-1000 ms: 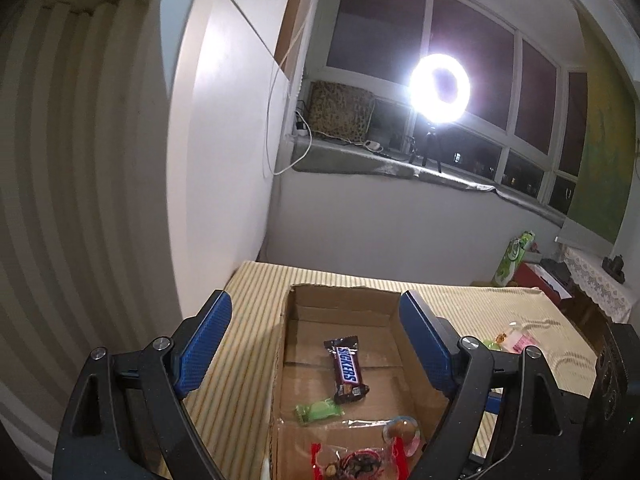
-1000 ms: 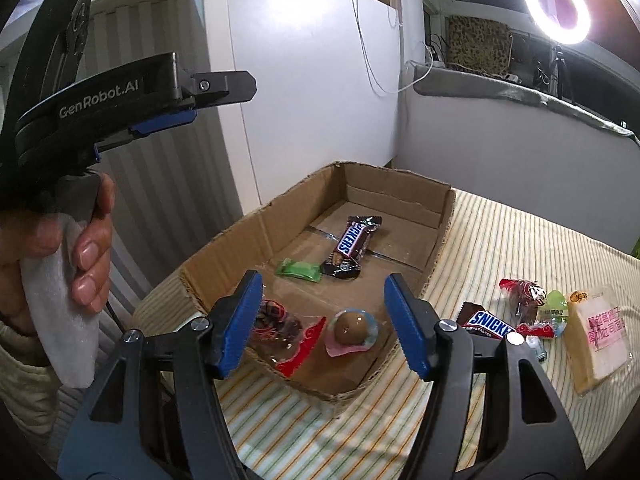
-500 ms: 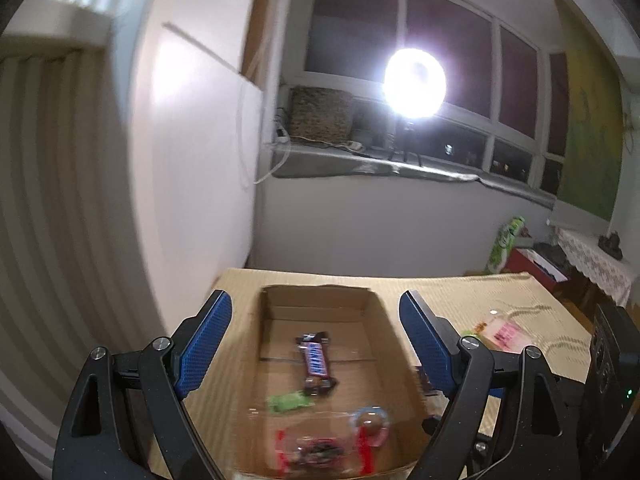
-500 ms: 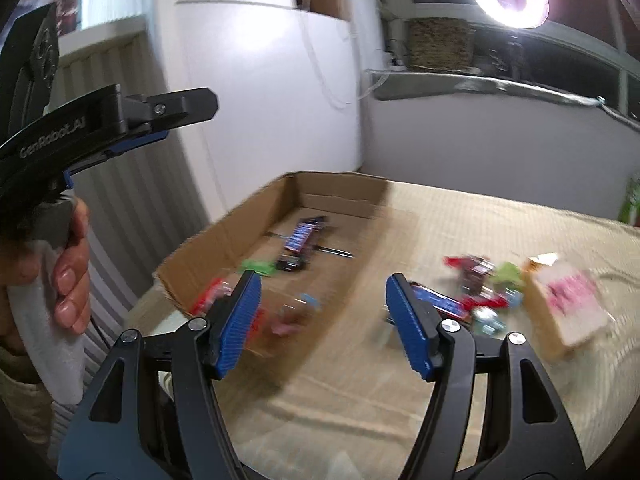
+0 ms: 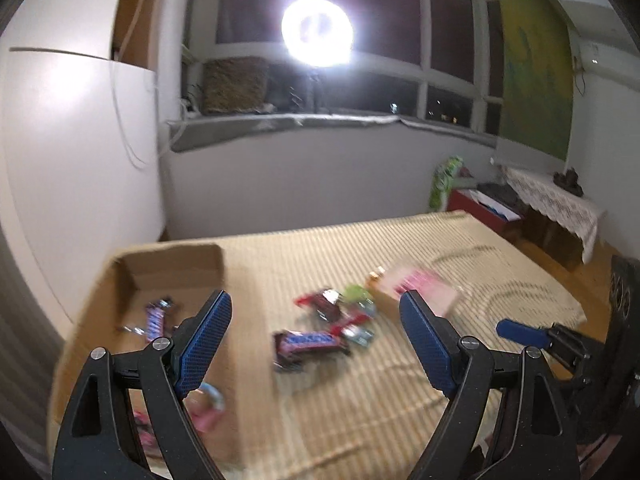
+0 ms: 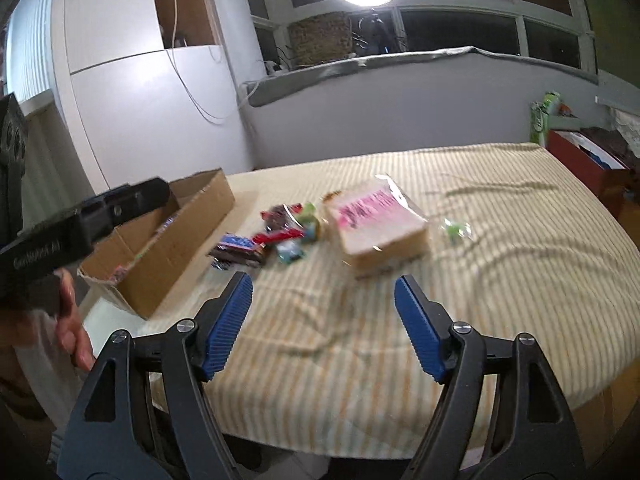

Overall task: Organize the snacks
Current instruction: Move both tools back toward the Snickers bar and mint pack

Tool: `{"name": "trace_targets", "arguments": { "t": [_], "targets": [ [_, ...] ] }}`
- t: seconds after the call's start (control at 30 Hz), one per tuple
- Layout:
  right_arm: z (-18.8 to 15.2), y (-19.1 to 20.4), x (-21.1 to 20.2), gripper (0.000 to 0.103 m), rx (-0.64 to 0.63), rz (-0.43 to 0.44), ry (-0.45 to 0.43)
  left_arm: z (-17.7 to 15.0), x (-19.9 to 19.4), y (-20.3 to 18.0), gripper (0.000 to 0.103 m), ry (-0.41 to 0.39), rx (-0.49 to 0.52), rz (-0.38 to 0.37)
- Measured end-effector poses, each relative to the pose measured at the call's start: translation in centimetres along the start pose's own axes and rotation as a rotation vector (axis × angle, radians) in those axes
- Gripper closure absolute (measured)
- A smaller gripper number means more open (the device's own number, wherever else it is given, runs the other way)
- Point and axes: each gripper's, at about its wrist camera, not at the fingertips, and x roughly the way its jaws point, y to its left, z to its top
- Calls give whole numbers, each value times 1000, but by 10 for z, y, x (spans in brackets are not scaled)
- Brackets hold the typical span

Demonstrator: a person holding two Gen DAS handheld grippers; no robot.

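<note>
Striped cloth (image 6: 500,240) under loose snacks (image 6: 280,236); both claws, left (image 5: 316,344) and right (image 6: 324,324), gape empty, the right's jaws just widening.

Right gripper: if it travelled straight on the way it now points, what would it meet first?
Probably the bare striped cloth just ahead of the open right gripper; carried further, the clear bag with pink print. Blur leaves depth uncertain.
</note>
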Motion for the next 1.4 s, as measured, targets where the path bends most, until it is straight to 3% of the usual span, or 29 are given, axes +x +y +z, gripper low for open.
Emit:
{"name": "trace_targets", "arguments": {
  "t": [0.23, 0.37, 0.5, 0.63, 0.77, 0.83, 0.97, 1.1, 1.23, 1.4],
  "targets": [
    [-4, -9, 1, 27, -22, 32, 18, -30, 10, -10, 17, 107, -91, -73],
    [-10, -4, 16, 26, -94, 61, 81, -54, 13, -2, 17, 147, -143, -91],
    [-8, -5, 45, 27, -103, 180, 174, -71, 20, 3, 17, 187, -157, -117],
    [3, -2, 81, 27, -107, 269, 267, -74, 25, 1, 17, 156, -138, -121],
    [14, 9, 108, 27, -154, 240, 313, -72, 34, 2, 17, 140, -117, -68],
    [19, 9, 112, 27, -165, 192, 309, -74, 38, 8, 17, 155, -131, -15],
    [18, 3, 116, 27, -172, 63, 290, -82, 39, 24, 17, 191, -160, 18],
    [16, 19, 124, 27, -245, 88, 296, -82, 43, 33, 17, 197, -168, 127],
    [22, 29, 136, 30, -306, 89, 318, -74, 53, 27, 17, 203, -182, 65],
    [28, 29, 150, 51, -346, 102, 343, -62, 74, 21, 17, 205, -167, 69]
  ]
}}
